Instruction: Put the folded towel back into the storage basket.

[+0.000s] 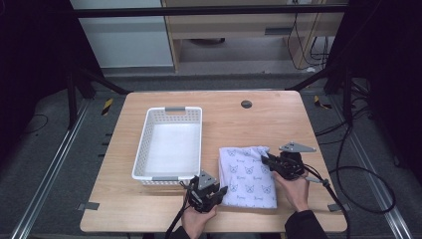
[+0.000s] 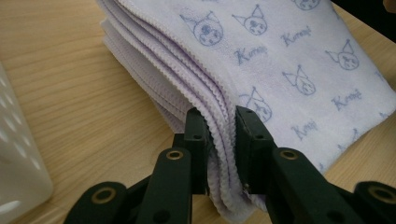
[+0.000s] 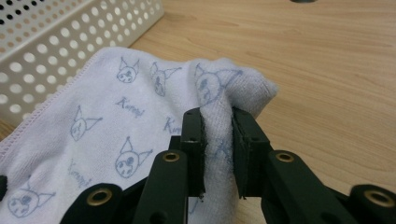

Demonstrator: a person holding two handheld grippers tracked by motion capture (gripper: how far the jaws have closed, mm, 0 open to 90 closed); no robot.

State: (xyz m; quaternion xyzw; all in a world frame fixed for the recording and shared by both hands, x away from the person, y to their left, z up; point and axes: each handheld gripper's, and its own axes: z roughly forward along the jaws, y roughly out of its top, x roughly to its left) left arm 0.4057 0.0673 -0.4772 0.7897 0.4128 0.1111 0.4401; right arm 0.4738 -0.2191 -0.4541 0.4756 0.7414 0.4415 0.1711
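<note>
Lying folded on the wooden table (image 1: 259,119), just right of the white perforated basket (image 1: 169,144): lavender cat-print towel (image 1: 249,175), long axis running away from the person. Left gripper (image 1: 222,189) clenched on stacked hems at near-left corner; right gripper (image 1: 264,159) clenched on a pinched-up fold at far-right edge. Basket to the left, nearer left gripper; judged destination.
</note>
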